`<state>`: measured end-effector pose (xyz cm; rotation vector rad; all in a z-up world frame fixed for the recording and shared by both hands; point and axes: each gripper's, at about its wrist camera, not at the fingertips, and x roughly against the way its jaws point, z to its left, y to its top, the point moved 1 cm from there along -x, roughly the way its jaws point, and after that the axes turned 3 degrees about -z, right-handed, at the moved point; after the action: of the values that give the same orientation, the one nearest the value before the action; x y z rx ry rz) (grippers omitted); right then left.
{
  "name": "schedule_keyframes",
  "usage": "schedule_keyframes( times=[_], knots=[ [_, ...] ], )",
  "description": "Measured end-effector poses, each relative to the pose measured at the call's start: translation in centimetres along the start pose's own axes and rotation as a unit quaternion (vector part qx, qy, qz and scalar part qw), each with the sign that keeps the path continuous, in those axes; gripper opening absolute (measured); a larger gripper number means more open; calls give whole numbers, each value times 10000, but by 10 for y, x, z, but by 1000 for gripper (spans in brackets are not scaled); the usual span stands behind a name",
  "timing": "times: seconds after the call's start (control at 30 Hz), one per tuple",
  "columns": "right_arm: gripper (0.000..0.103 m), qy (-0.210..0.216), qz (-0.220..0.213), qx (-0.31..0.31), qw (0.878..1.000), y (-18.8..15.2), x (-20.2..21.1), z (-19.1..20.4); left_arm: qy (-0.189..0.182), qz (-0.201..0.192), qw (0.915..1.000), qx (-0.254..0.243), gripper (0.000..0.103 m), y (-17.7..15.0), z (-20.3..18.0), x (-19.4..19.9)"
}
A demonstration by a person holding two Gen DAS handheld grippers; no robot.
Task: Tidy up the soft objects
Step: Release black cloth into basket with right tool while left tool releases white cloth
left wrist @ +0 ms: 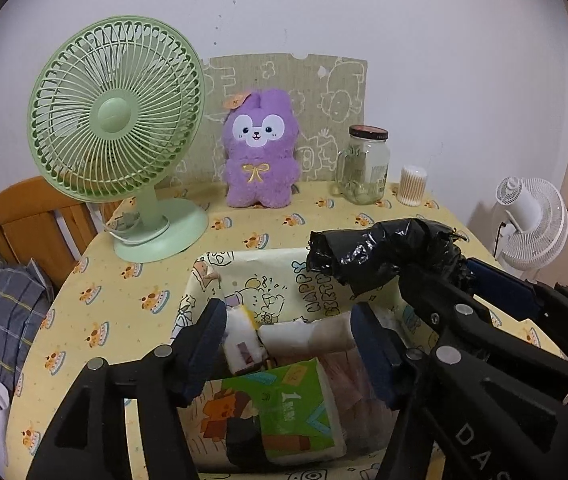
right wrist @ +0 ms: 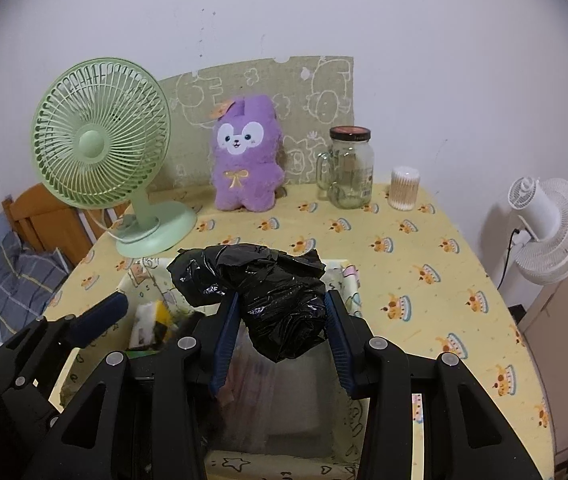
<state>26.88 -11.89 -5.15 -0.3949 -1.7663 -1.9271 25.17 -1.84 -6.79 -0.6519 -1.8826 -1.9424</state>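
1. Left wrist view: left gripper [left wrist: 284,344], jaws apart and holding nothing, over the storage box [left wrist: 204,276]. Box contents partly hidden by the fingers: one green tissue pack [left wrist: 300,408], one sponge [left wrist: 242,340]. The right gripper [left wrist: 460,276] crosses in at 3 o'clock.
2. Right wrist view: right gripper [right wrist: 282,322] clamped on one black bag bundle [right wrist: 268,284] above the box; its lower end is cut off. At 12 o'clock: one purple plush [right wrist: 246,156], one green fan [right wrist: 100,148], one glass jar [right wrist: 348,168].

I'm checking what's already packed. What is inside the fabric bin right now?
The bin holds a green tissue pack, a white-yellow sponge and a white roll. The black bag, shut in the right hand-held gripper, hangs above and hides the rest.
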Motion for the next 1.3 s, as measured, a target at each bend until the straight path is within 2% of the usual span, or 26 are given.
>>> schedule_keyframes(
  times=[0.3, 0.57, 0.6, 0.67, 0.73, 0.87, 1.07, 1.3],
  knots=[
    [46, 163, 31, 80, 9998, 3, -9, 8, 25, 193, 9997, -148, 73, 2, 6, -9],
    [49, 260, 103, 84, 9996, 6, -22, 12, -72, 342, 9994, 10, 79, 2, 14, -19],
    [51, 258, 113, 75, 9996, 6, -23, 13, -89, 351, 9993, 20, 79, 2, 14, -20],
    [67, 241, 133, 0, 9996, 5, -26, 11, -102, 345, 9993, 16, 79, 1, 14, -20],
    [77, 186, 121, -76, 9997, 4, -27, 10, -93, 315, 9995, -19, 81, 1, 13, -18],
    [89, 46, 174, -42, 9998, 3, -26, 8, -76, 283, 9995, -94, 84, 0, 9, -16],
    [97, -25, 277, -112, 9996, -1, -22, 2, -91, 308, 9992, -226, 87, -2, 2, -9],
    [99, -53, 238, -31, 9997, 0, -5, 2, -148, 253, 9994, -166, 88, -2, -1, 7]
  ],
)
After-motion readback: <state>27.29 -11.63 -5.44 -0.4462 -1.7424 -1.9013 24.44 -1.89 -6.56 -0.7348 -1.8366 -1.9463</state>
